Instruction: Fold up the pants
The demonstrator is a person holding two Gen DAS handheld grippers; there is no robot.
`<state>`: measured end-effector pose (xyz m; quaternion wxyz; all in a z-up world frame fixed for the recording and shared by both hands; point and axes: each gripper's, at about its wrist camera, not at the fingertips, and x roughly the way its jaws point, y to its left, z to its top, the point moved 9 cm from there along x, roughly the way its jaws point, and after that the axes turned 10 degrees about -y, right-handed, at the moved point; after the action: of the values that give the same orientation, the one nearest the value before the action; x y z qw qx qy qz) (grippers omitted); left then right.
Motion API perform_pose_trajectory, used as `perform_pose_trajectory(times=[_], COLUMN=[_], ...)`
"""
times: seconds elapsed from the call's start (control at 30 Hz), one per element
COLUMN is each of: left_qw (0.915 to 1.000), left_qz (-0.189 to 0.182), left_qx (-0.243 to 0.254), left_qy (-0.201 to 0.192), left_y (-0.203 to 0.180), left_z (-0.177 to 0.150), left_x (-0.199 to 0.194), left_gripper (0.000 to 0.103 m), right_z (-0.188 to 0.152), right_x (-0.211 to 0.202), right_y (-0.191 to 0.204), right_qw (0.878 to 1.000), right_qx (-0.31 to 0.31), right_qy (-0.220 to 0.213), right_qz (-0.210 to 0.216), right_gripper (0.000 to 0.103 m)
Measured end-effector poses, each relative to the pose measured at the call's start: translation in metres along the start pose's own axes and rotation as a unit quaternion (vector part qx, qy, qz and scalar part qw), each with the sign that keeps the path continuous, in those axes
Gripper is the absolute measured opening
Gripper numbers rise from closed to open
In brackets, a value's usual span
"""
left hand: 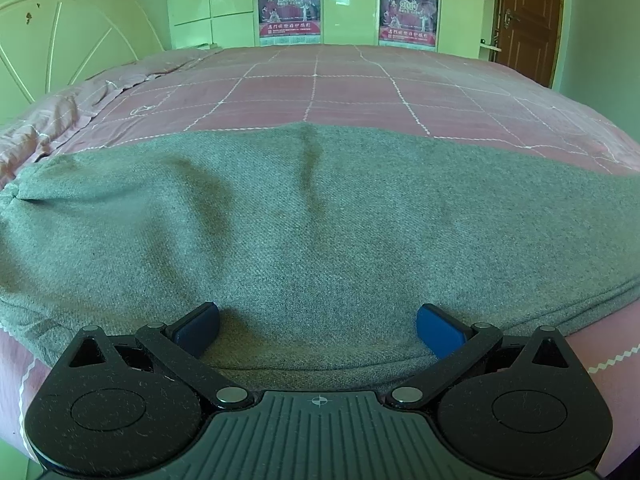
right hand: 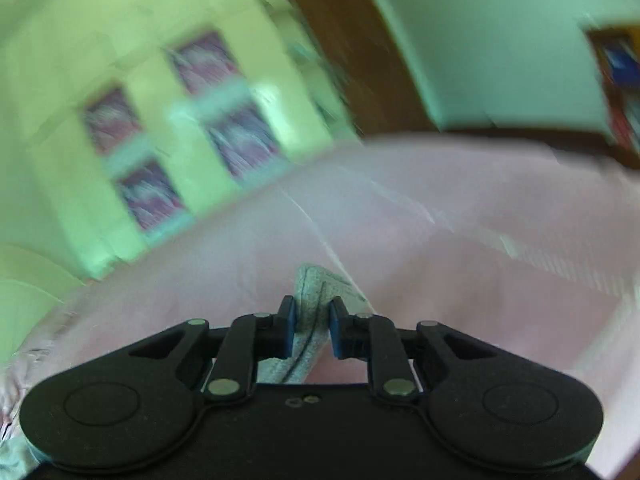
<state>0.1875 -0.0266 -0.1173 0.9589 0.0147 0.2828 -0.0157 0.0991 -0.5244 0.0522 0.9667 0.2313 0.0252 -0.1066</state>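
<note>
I am looking along my left gripper [left hand: 318, 330] and its two blue pads [left hand: 438, 330] are standing wide apart, released, with nothing between them. They are hovering at the near edge of the grey pants [left hand: 320, 216], and I cannot tell whether the pads are touching the cloth or sitting just above it. The pants are lying spread flat across the near part of the bed, reaching from the left side of this view to the right, with a soft crease running up the middle toward their far edge. Beyond that edge the pink bedspread [left hand: 320, 84] with its white grid lines is stretching away, and it is bunching into wrinkles by the pale headboard [left hand: 60, 52] at the left. Past the bed, two red posters [left hand: 289, 4] are hanging on the light cupboard doors, and a brown door [left hand: 528, 20] is standing at the far right.

On my right gripper [right hand: 313, 328], the jaws are drawn close together and are clenching a narrow fold of the grey pants [right hand: 316, 284], which is poking out between the pads and trailing down beneath them. This view is badly blurred, so I am only making out the pink bedspread [right hand: 460, 260] behind the pinched cloth, with smeared cupboard doors and posters above it.
</note>
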Motion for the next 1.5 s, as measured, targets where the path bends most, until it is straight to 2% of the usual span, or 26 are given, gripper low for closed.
perform_pose_trajectory(times=[0.07, 0.13, 0.17, 0.2, 0.23, 0.27, 0.33, 0.43, 0.47, 0.53, 0.6, 0.67, 0.73, 0.83, 0.9, 1.03, 1.1, 1.17, 1.27, 1.43, 1.47, 1.5], left_qw=[1.0000, 1.0000, 1.0000, 1.0000, 1.0000, 1.0000, 1.0000, 1.0000, 1.0000, 1.0000, 0.9999, 0.9999, 0.9996, 0.9970, 0.9933, 0.9798, 0.9721, 0.9661, 0.9597, 0.9596, 0.9598, 0.9606], left_qz=[-0.001, 0.000, -0.001, -0.002, -0.003, -0.005, -0.009, -0.004, -0.003, -0.004, -0.008, -0.013, -0.007, 0.039, 0.076, 0.167, 0.207, 0.225, 0.232, 0.206, 0.202, 0.198], left_qx=[-0.002, 0.000, 0.001, 0.002, 0.003, 0.003, 0.003, 0.004, 0.004, 0.004, 0.004, 0.002, 0.000, -0.023, -0.047, -0.085, -0.097, -0.123, -0.158, -0.191, -0.194, -0.195], left_qy=[-0.002, -0.002, -0.002, -0.002, -0.001, 0.001, 0.003, -0.001, -0.003, -0.006, -0.008, -0.011, -0.027, -0.062, -0.072, -0.069, -0.052, -0.031, -0.002, -0.014, -0.018, -0.021], left_y=[0.000, 0.000, 0.000, 0.000, 0.000, 0.000, 0.001, 0.001, 0.001, 0.001, 0.001, 0.002, 0.011, 0.050, 0.086, 0.175, 0.215, 0.251, 0.288, 0.302, 0.303, 0.303], left_z=[0.000, 0.000, 0.000, -0.001, -0.001, 0.000, 0.000, 0.000, 0.000, 0.000, 0.000, 0.004, 0.013, 0.029, 0.037, 0.041, 0.038, 0.030, 0.016, 0.009, 0.010, 0.011], left_x=[0.000, 0.000, 0.000, 0.000, 0.000, 0.000, 0.000, 0.000, 0.000, -0.001, -0.002, -0.005, -0.012, -0.025, -0.031, -0.040, -0.038, -0.032, -0.018, 0.000, 0.004, 0.006], left_gripper=[0.103, 0.103, 0.103, 0.103, 0.103, 0.103, 0.103, 0.103, 0.103, 0.103, 0.103, 0.103, 0.103, 0.103, 0.103, 0.103, 0.103, 0.103, 0.103, 0.103, 0.103, 0.103], right_z=[-0.003, -0.039, -0.066, -0.092, -0.102, -0.102, -0.101, -0.097, -0.092, -0.081, -0.072, -0.068, -0.063, -0.068, -0.079, -0.112, -0.135, -0.162, -0.200, -0.249, -0.262, -0.270], right_x=[-0.008, -0.002, 0.002, 0.001, -0.004, -0.007, -0.006, -0.008, -0.011, -0.026, -0.025, -0.016, -0.007, 0.014, 0.033, 0.069, 0.086, 0.101, 0.132, 0.177, 0.150, 0.150], right_y=[-0.013, -0.051, -0.081, -0.102, -0.110, -0.108, -0.101, -0.105, -0.105, -0.107, -0.100, -0.087, -0.063, -0.001, 0.052, 0.169, 0.231, 0.285, 0.347, 0.413, 0.415, 0.412], right_qw=[1.000, 0.996, 0.985, 0.968, 0.961, 0.962, 0.963, 0.958, 0.960, 0.967, 0.973, 0.979, 0.986, 0.993, 0.989, 0.964, 0.943, 0.926, 0.906, 0.883, 0.878, 0.874], right_qx=[0.016, 0.051, 0.110, 0.168, 0.214, 0.219, 0.207, 0.227, 0.217, 0.177, 0.143, 0.118, 0.101, 0.073, 0.049, 0.008, -0.014, -0.049, -0.108, -0.149, -0.154, -0.158], right_qy=[-0.008, 0.037, 0.078, 0.115, 0.102, 0.089, 0.089, 0.089, 0.078, 0.054, 0.040, 0.045, 0.052, 0.093, 0.131, 0.199, 0.236, 0.264, 0.294, 0.328, 0.334, 0.340], right_qz=[-0.007, -0.062, -0.107, -0.146, -0.142, -0.138, -0.146, -0.150, -0.156, -0.176, -0.176, -0.160, -0.119, -0.025, 0.045, 0.178, 0.233, 0.265, 0.285, 0.302, 0.306, 0.307], right_gripper=[0.008, 0.008, 0.008, 0.008, 0.008, 0.008, 0.010, 0.013, 0.018, 0.019, 0.019, 0.019, 0.020, 0.020, 0.024, 0.038, 0.039, 0.039, 0.037, 0.036, 0.036, 0.036])
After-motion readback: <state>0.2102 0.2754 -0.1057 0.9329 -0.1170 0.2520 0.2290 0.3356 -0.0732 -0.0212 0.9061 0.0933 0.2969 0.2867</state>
